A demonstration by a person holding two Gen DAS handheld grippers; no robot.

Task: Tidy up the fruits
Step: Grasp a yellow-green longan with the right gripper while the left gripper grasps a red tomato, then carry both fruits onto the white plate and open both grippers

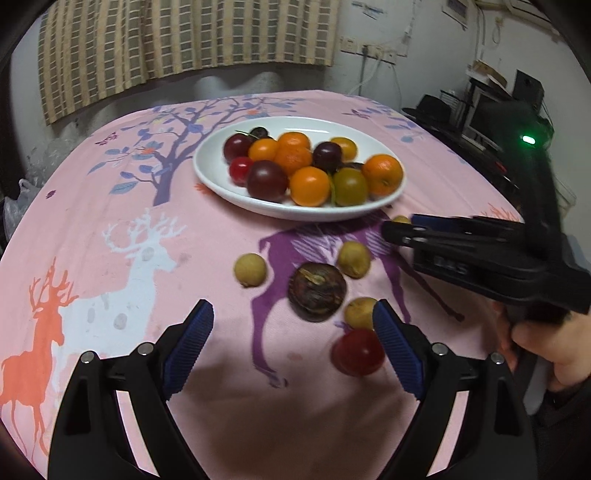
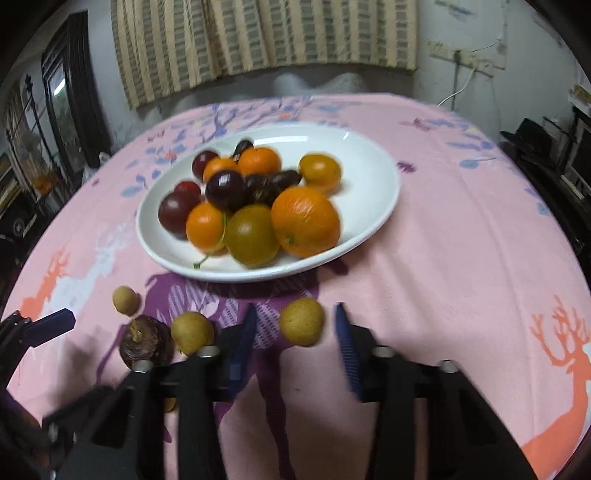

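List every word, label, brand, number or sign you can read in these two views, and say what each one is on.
No text can be read in either view.
Right gripper: raised marks on its black body, too blurred to read.
Wall papers: printing too small to read.
Tablecloth: deer, trees and butterflies only, no lettering.
White plate and the fruit: no labels or stickers visible.

Glossy white plate (image 1: 221, 184) (glazed ceramic); matt cloth (image 1: 110, 184).
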